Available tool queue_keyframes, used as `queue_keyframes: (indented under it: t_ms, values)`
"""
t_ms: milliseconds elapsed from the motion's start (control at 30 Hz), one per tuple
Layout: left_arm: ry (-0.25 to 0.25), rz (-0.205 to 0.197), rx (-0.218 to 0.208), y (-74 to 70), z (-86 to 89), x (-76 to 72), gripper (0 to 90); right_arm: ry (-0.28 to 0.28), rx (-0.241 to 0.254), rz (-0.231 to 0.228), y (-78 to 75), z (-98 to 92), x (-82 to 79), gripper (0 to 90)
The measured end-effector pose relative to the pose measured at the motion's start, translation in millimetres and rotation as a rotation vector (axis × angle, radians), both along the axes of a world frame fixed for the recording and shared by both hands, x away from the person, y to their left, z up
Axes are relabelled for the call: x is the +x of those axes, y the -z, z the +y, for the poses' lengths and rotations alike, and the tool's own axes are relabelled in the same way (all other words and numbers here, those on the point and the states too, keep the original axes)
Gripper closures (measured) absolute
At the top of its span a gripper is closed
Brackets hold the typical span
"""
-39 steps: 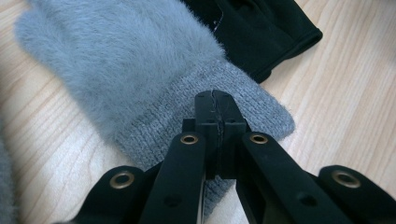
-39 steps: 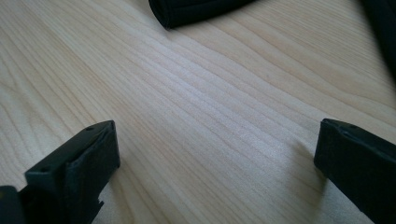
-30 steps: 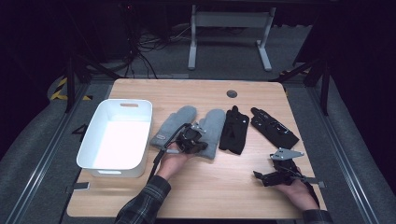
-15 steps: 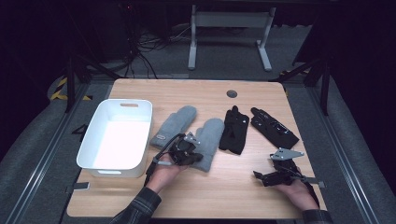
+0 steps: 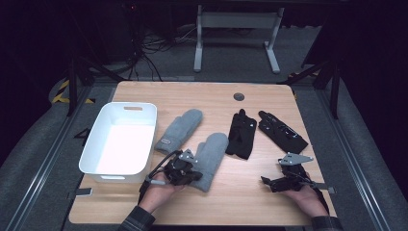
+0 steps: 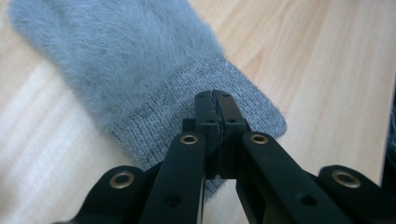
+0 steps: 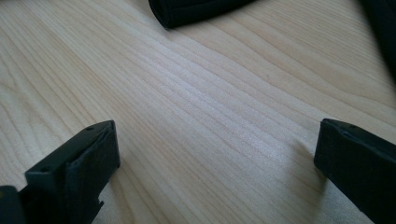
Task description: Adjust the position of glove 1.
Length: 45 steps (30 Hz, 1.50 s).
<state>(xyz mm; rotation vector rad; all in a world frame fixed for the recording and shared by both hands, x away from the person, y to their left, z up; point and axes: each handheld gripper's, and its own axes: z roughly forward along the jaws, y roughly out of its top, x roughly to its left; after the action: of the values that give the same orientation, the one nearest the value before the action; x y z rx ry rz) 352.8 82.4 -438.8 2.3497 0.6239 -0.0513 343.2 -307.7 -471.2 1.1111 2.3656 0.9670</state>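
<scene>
Two fuzzy grey knit mittens [image 5: 179,130] lie at the middle of the high view on the pale wooden table [image 5: 260,202]; the nearer mitten [image 5: 211,155] sits lower centre, its ribbed cuff [image 6: 187,116] pinched between the closed jaws of the left gripper [image 5: 192,174], as the left gripper view shows. The right gripper [image 5: 269,183] rests at lower right with jaws wide apart over bare wood. A white plastic tub [image 5: 98,161] stands at left, two black gloves [image 5: 243,134] at right of centre.
</scene>
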Motion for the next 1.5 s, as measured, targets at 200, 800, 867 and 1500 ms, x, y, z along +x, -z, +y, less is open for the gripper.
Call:
queue_keyframes:
  t_ms: [200,800,867,1500]
  values:
    - [0.015,0.009,-0.011,0.8,7.6,-18.5,90.0,0.0,0.0,0.0,0.0,0.0,0.0,0.5]
    - [-0.109,-0.075,-0.054,-16.7,-20.9,47.8,90.0,0.001,0.001,0.0,0.0,0.0,0.0,0.5]
    - [-0.117,-0.084,-0.035,-15.1,-23.5,52.9,89.9,0.001,0.0,-0.001,0.0,0.0,0.0,0.6]
    - [-0.072,-0.031,0.011,7.5,-41.5,62.8,90.0,0.001,0.0,0.0,0.0,0.0,0.0,0.5]
